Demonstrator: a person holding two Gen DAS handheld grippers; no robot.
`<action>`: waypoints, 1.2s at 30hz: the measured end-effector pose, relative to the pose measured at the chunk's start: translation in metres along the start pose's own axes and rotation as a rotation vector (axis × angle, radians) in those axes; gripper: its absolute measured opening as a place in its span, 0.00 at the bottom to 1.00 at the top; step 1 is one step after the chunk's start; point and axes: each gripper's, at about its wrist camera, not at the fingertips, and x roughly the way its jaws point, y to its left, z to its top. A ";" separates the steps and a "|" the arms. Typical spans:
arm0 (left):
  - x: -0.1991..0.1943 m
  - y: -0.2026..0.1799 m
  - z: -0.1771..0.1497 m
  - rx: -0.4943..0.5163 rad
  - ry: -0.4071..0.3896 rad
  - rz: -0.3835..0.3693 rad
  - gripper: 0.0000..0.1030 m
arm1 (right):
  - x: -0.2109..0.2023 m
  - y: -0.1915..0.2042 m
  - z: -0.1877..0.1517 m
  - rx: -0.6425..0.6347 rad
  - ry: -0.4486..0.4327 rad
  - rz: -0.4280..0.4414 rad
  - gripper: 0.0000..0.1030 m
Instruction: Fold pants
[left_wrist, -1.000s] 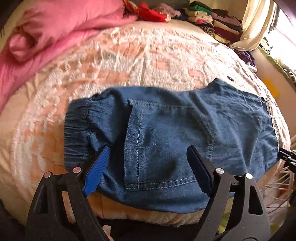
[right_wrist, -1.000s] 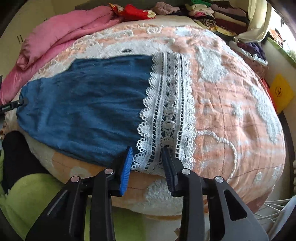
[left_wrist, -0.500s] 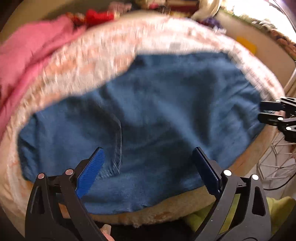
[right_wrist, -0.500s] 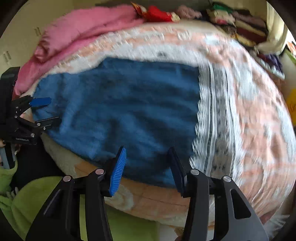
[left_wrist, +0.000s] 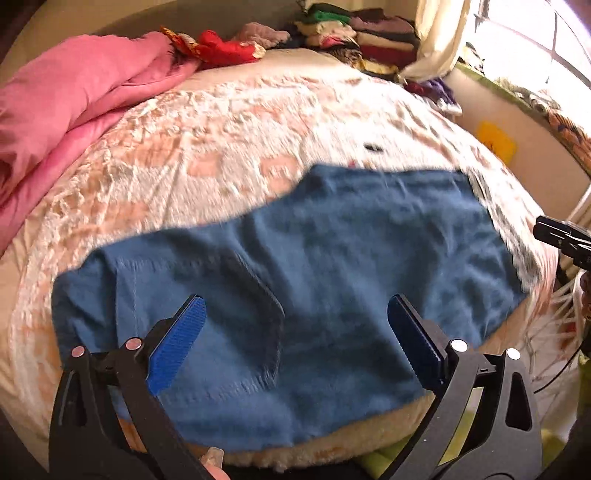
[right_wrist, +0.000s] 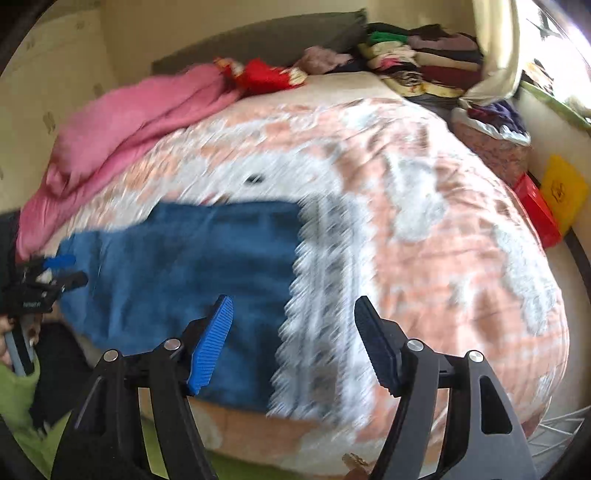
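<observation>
Blue denim pants (left_wrist: 314, 280) lie flat across the near edge of the bed, with a back pocket (left_wrist: 236, 317) facing up. In the right wrist view the pants (right_wrist: 192, 266) end in a white lace hem (right_wrist: 325, 302). My left gripper (left_wrist: 295, 343) is open and empty, raised above the pocket area. My right gripper (right_wrist: 291, 339) is open and empty, raised above the lace hem. Each gripper shows at the edge of the other's view, the right one (left_wrist: 561, 240) and the left one (right_wrist: 48, 280).
The bed has a peach and white patterned cover (left_wrist: 229, 147). A pink blanket (left_wrist: 66, 110) is bunched at the far left. Stacked folded clothes (left_wrist: 362, 33) sit at the back. A yellow board (right_wrist: 563, 192) and a red box (right_wrist: 537, 210) stand at the right wall.
Both grippers have pulled back and up from the pants. The right gripper's jaws have opened wider. Both views are blurred from motion.
</observation>
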 end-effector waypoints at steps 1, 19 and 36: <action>0.001 0.001 0.008 -0.008 -0.009 -0.008 0.90 | 0.003 -0.009 0.009 0.018 -0.011 -0.006 0.65; 0.101 -0.032 0.066 0.022 0.089 -0.043 0.63 | 0.121 -0.067 0.068 0.107 0.112 0.160 0.23; 0.097 -0.026 0.056 0.020 -0.012 -0.006 0.74 | 0.101 -0.045 0.074 -0.050 0.018 -0.078 0.37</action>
